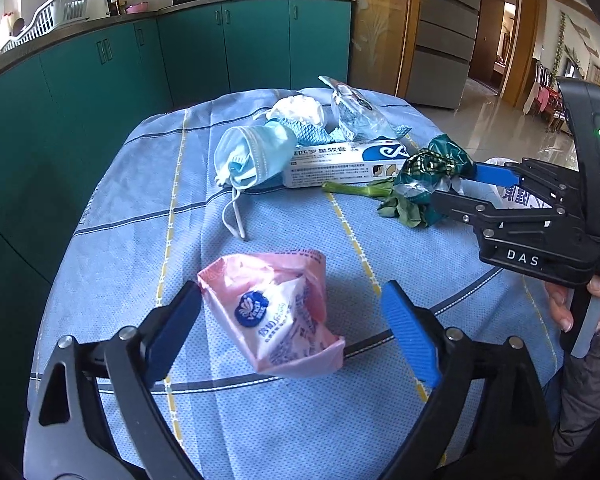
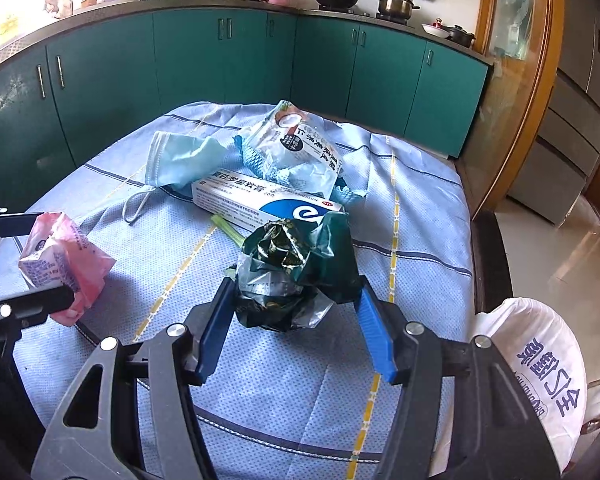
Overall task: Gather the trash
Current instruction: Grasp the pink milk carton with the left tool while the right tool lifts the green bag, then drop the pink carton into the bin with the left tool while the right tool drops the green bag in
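Observation:
A pink and white packet (image 1: 276, 312) lies on the blue tablecloth (image 1: 148, 184) between the fingers of my left gripper (image 1: 290, 296). The jaws stand wide; the left finger (image 1: 176, 320) touches the packet's corner and the right one stands apart. The right wrist view shows the same packet (image 2: 60, 264) in the left gripper (image 2: 48, 260). My right gripper (image 2: 292, 300) is shut on a crumpled dark green wrapper (image 2: 296, 264), with a finger against each side of it. In the left wrist view this right gripper (image 1: 454, 184) and wrapper (image 1: 436, 164) are at the right.
Behind lie a blue face mask (image 1: 252, 156), a long ointment box (image 1: 340, 164), a clear snack bag (image 1: 356, 116), white tissue (image 1: 300, 108) and a green stalk (image 1: 356, 188). A white printed bag (image 2: 540, 360) hangs off the table's right edge. Green cabinets (image 1: 180, 52) curve behind.

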A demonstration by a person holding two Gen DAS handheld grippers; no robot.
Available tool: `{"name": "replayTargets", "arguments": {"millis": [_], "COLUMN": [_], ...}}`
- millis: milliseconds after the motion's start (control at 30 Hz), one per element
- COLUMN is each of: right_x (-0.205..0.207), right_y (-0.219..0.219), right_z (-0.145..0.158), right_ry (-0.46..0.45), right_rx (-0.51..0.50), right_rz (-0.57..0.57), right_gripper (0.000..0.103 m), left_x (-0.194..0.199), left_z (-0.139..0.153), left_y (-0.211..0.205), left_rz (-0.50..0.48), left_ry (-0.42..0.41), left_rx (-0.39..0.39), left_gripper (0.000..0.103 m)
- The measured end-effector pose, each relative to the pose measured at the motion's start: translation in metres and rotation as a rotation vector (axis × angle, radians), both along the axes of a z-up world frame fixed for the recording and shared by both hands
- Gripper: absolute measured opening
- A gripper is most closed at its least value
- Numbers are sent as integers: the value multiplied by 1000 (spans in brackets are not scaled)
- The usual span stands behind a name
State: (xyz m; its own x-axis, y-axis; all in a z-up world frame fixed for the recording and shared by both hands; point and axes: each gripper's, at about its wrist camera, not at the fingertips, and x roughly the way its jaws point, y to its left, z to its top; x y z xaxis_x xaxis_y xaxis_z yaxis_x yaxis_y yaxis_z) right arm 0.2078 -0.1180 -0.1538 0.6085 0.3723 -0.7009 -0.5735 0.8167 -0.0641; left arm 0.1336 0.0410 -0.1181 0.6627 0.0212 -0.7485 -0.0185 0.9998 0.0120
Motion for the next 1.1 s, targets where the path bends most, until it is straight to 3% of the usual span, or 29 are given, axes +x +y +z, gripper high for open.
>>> {"name": "replayTargets", "arguments": {"millis": [100, 167, 433, 800, 1000, 1100], "right_x": [1, 1, 2, -2, 1, 7], "right_y": [0, 0, -4, -35, -94, -137], "right_z": [0, 0, 2, 26, 36, 33], "right_ry": [1, 2, 0, -72, -158, -200], "right_rx": [2, 4, 25, 99, 108, 52], "right_rz": [-3, -3, -11, -90, -331, -570], "right_gripper": [60, 60, 60, 60, 60, 60], "left_x": [0, 0, -2, -8, 3, 10], "left_z": [-1, -2, 2, 30, 37, 42], "left_y": [-1, 1, 16, -4, -36, -57], "left_rz": [-5, -3, 14, 25, -34, -81], "left_ry": [-14, -16, -29, -148, -169, -182], "left_rx": [7, 17, -60, 51, 58, 36], "left_gripper": [88, 66, 58, 58, 58, 58]}}
